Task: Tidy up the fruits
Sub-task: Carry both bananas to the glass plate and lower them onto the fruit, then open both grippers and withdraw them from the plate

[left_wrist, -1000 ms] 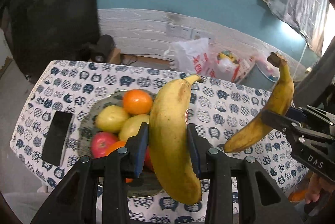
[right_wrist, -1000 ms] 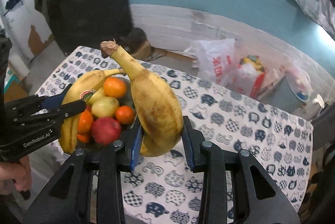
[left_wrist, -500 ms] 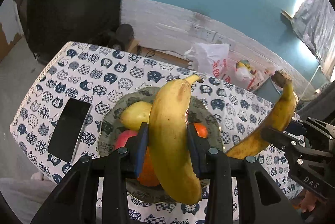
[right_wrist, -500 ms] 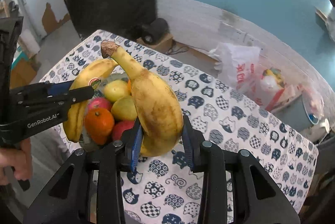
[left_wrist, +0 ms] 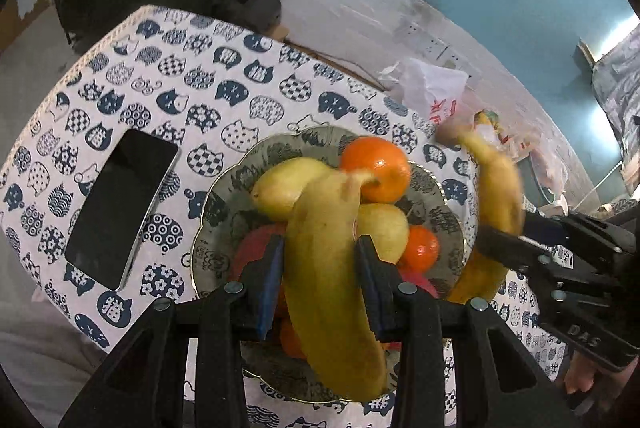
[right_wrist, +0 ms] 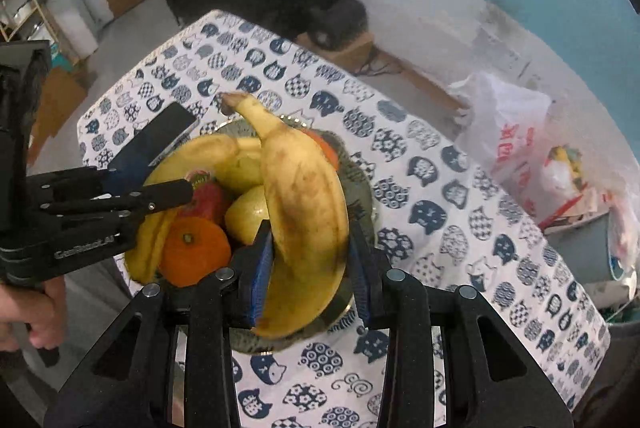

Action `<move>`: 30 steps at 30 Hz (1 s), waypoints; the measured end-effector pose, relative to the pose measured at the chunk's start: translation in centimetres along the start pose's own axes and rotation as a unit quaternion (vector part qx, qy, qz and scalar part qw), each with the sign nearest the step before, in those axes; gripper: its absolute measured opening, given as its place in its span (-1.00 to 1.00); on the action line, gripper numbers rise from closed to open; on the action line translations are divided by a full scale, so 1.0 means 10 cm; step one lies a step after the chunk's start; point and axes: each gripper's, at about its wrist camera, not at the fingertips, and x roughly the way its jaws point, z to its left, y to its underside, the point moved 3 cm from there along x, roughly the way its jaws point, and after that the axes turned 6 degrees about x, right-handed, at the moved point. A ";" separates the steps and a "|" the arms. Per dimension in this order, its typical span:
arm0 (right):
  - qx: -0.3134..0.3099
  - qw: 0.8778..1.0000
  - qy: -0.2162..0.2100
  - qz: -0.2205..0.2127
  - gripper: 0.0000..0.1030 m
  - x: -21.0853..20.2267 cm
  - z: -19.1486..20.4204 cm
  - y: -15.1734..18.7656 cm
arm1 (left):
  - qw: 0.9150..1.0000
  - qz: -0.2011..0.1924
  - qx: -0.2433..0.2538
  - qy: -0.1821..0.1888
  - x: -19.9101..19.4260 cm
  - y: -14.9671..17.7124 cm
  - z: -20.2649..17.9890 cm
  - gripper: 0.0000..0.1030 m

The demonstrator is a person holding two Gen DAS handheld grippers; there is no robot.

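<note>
Hanging over the fruit plate [left_wrist: 224, 195] near the table's front edge, the left gripper [left_wrist: 320, 280] clamped a banana [left_wrist: 324, 268], long axis running front to back above the plate's left half. Beside it, the right gripper [right_wrist: 310, 264] pinched a spotted banana [right_wrist: 304, 203] over the plate's right rim, stem toward the far edge.

place: home | cues: cat-print tablecloth [left_wrist: 224, 99], fruit plate [left_wrist: 224, 211], phone [left_wrist: 120, 203]

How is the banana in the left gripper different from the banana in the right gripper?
The clean yellow banana in the left gripper has smooth skin and a sticker; the brown-spotted banana in the right gripper looks riper, with a dark stem. Both are clamped above the patterned fruit plate.
</note>
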 end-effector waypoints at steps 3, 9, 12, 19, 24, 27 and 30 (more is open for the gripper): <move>-0.001 1.000 -0.007 0.019 -0.35 0.19 0.01 0.00 | 1.000 0.004 -0.011 0.006 0.03 -0.01 0.05 -0.28; 0.003 0.999 -0.010 0.040 -0.33 0.46 0.00 0.02 | 0.999 0.020 -0.024 -0.004 0.13 0.01 0.13 -0.25; 0.011 0.999 -0.012 0.043 -0.30 0.50 -0.04 0.04 | 1.000 0.021 -0.015 -0.007 0.14 0.01 0.10 -0.17; 0.033 0.998 -0.016 0.050 -0.23 0.58 -0.11 0.10 | 0.999 0.034 0.006 -0.022 0.19 0.06 0.02 0.23; 0.039 0.998 -0.023 0.043 -0.01 0.53 -0.11 0.11 | 0.999 0.028 0.004 -0.031 0.13 0.06 0.03 0.30; 0.047 0.998 -0.028 0.033 0.05 0.45 -0.13 0.11 | 0.999 0.022 0.007 -0.036 0.07 0.05 0.02 0.39; 0.058 0.998 -0.032 0.021 0.15 0.31 -0.14 0.11 | 0.999 0.016 0.013 -0.043 -0.01 0.05 -0.02 0.39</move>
